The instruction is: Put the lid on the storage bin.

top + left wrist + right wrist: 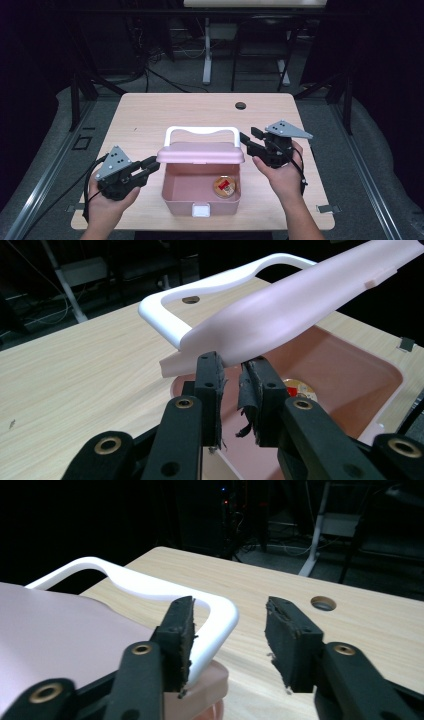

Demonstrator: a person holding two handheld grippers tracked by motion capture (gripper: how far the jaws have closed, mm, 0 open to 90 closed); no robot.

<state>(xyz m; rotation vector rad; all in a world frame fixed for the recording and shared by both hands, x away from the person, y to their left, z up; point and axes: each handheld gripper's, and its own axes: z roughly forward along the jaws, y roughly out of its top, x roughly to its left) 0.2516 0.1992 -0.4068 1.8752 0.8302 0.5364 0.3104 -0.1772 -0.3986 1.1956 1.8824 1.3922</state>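
We see a pink plastic box (200,192) sitting near the front edge of the pale wood-grain surface (145,115), between our two hands. Its walls are smooth and matte with rounded corners, and a small white latch (201,210) sits on the front wall. The lid (200,152) stands raised at the back, a softly curved pink shell carrying a glossy white loop handle (202,131) with rounded corners. Inside, on the box floor toward the right, lies a small round container (225,187) with a tan rim and a red-and-white label.

Our left gripper (152,166) reaches to the lid's left corner; in the left gripper view its fingers (210,385), black with frayed, ragged pads, stand a narrow gap apart just under the lid's edge, and we cannot tell whether they touch it. Our right gripper (248,141) sits beside the lid's right end, its fingers (287,635) well apart with nothing clamped; the handle's white corner lies just behind the left finger. A round hole (240,105) marks the surface farther back.
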